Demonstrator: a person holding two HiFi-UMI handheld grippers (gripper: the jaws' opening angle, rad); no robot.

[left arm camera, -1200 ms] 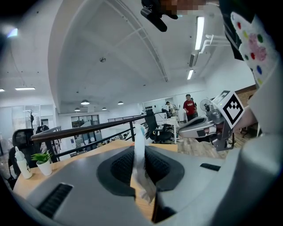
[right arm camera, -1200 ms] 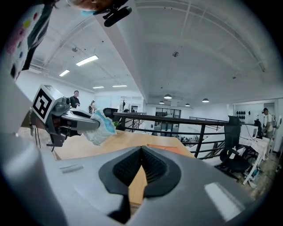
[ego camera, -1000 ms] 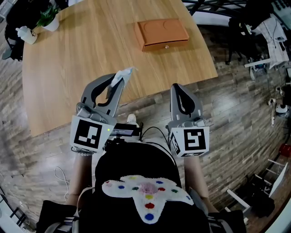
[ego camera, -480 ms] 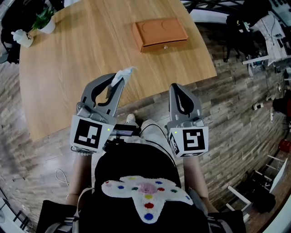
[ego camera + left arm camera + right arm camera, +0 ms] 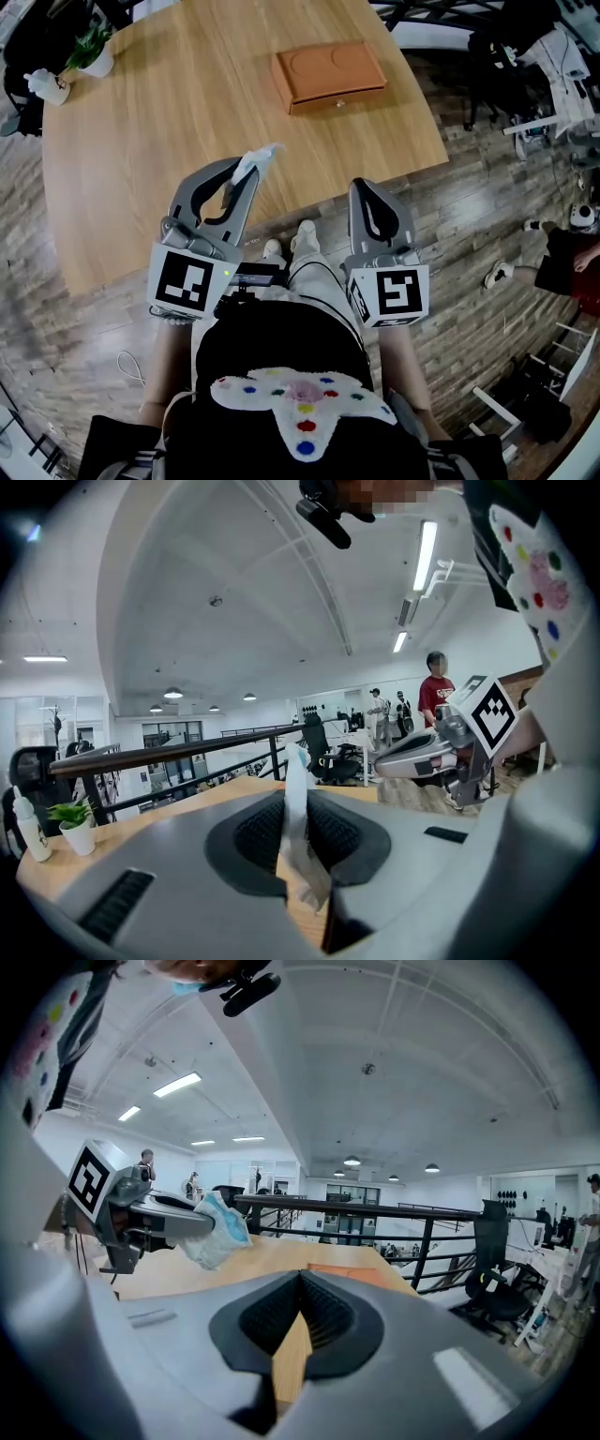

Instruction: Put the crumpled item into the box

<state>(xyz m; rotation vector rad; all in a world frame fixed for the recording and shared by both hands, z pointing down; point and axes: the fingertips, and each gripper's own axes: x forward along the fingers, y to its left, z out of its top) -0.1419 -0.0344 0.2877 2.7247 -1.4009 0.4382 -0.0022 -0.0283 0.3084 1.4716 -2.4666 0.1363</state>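
The crumpled item [image 5: 255,159], a white and pale-blue wad, sticks out past the tips of my left gripper [image 5: 244,178], which is shut on it above the near edge of the wooden table [image 5: 169,112]. In the left gripper view the wad [image 5: 296,817] stands pinched between the pads. The brown box [image 5: 330,75] lies closed at the table's far side, well beyond both grippers. My right gripper [image 5: 367,187] hovers to the right over the table's near edge, shut with nothing in it. From the right gripper view I see the left gripper [image 5: 159,1218] holding the wad [image 5: 217,1232], and the box [image 5: 349,1275] behind.
A small potted plant [image 5: 92,47] and a white bottle [image 5: 47,84] stand at the table's far left corner. Chairs and equipment crowd the floor at the right, where someone sits [image 5: 574,262]. The holder's shoes [image 5: 289,242] show just below the table's edge.
Both grippers keep their places and their grips. The holder's feet have stepped forward toward the table's edge, and the view has shifted slightly.
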